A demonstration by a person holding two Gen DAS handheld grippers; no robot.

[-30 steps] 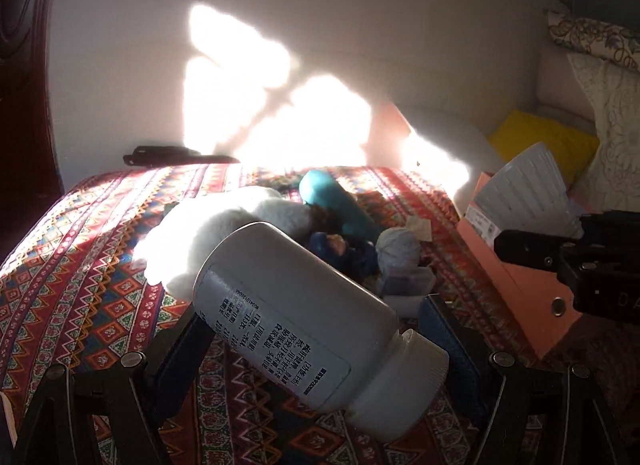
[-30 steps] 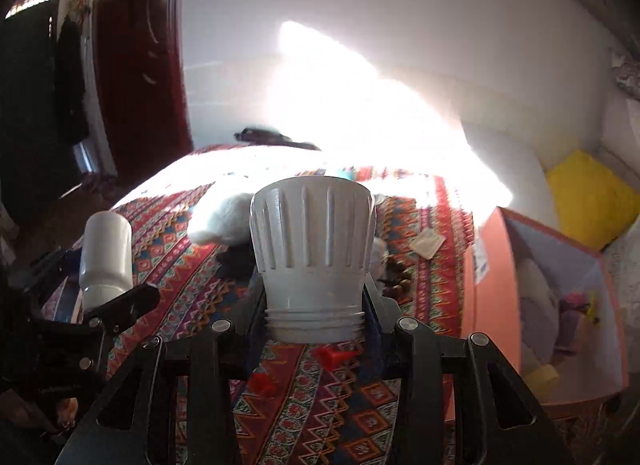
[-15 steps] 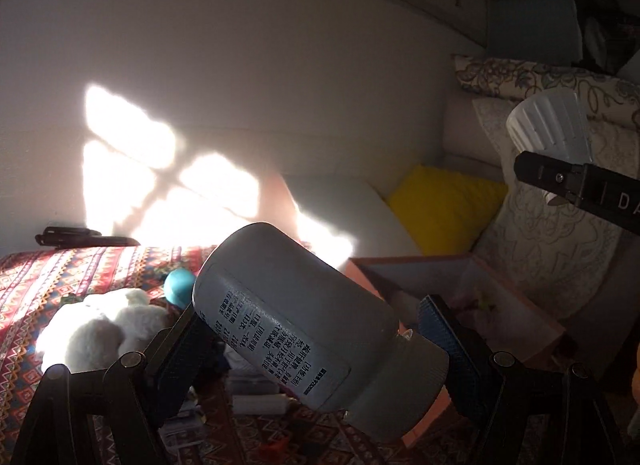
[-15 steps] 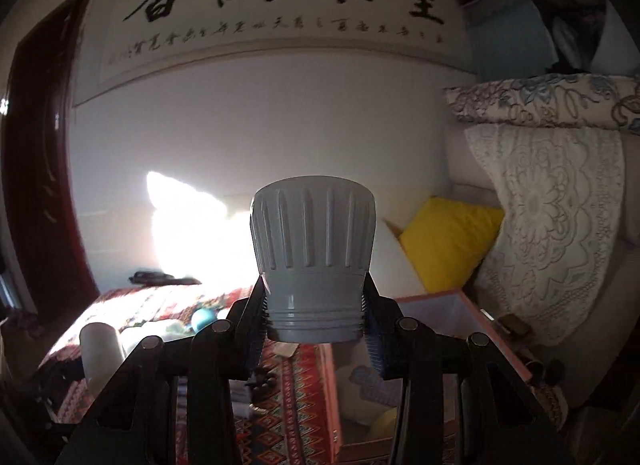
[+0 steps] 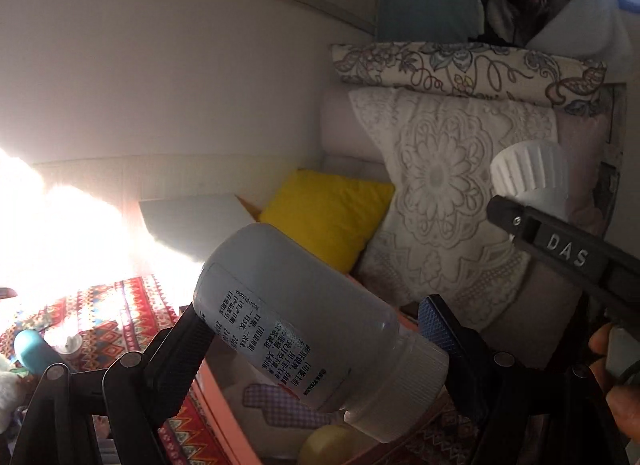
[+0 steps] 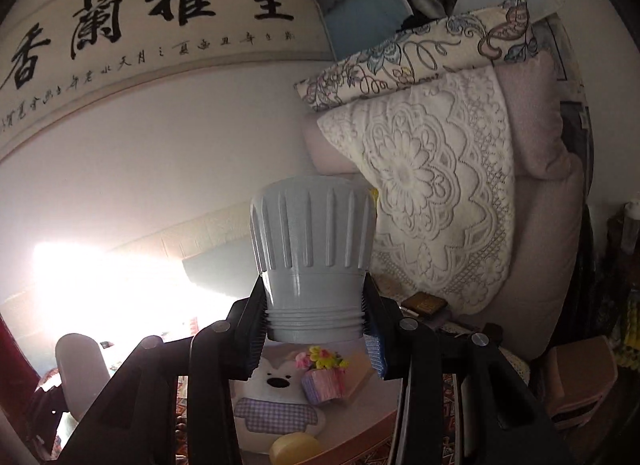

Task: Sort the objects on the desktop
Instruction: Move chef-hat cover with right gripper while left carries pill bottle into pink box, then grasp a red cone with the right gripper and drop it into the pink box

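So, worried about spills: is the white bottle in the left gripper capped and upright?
Capped, but tipped: the white bottle lies slanted in the left gripper, cap end lowest.

On the wall, a long calligraphy scroll point(image 6: 152, 21) with large black characters. Below and to the right, a floral patterned pillow point(image 6: 420, 53) lying on top of a white lace cushion point(image 6: 432, 193). Beside the lace cushion, a yellow cushion point(image 5: 328, 213). Strong sunlight patch point(image 5: 60, 233) on the white wall. Further up, light blue folded bedding point(image 5: 428, 5) stacked on a shelf.
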